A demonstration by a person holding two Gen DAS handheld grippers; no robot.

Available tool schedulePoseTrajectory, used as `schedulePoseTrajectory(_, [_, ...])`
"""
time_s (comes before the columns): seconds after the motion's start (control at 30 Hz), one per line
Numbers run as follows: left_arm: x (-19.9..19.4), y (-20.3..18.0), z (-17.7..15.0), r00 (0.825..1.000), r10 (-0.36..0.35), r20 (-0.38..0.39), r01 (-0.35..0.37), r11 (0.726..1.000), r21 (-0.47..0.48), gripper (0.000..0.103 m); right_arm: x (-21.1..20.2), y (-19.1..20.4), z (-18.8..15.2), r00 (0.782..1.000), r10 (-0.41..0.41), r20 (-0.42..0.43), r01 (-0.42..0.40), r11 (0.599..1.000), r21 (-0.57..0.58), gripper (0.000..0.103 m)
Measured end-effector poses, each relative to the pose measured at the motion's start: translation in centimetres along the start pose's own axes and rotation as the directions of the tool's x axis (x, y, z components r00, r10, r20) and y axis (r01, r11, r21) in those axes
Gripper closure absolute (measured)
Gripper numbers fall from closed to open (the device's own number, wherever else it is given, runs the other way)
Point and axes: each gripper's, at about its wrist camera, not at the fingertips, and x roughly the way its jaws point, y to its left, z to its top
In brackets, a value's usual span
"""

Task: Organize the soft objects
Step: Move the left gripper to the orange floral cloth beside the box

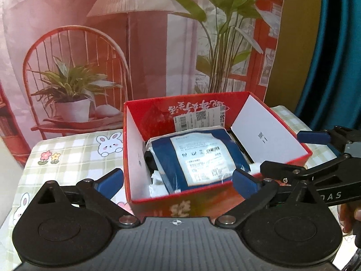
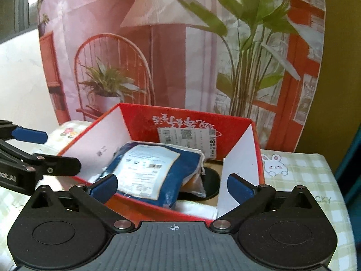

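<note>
A blue packet (image 1: 198, 155) is seen lying inside the red box (image 1: 158, 115) on the table (image 1: 74, 158). Both the left tool (image 1: 178, 180) and the right tool (image 2: 172, 186) are held spread apart, gripping nothing.

Both wrist views look down at a slant, from close by, into the red box (image 1: 216, 149) — the left from its near-left side, the right from its near-right. They share the box's interior and the printed backdrop (image 2: 171, 56) behind it.
</note>
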Motion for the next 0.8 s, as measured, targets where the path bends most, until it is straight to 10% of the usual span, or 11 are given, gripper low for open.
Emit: schedulePoseTrajectory(0.8, [-0.4,-1.5,-11.4,0.995,0.069,-0.068,-0.074,0.995,-0.072,0.0,-2.1,2.4,-12.0,0.998,-0.031,-0.055,0.033,0.999,0.03,0.0])
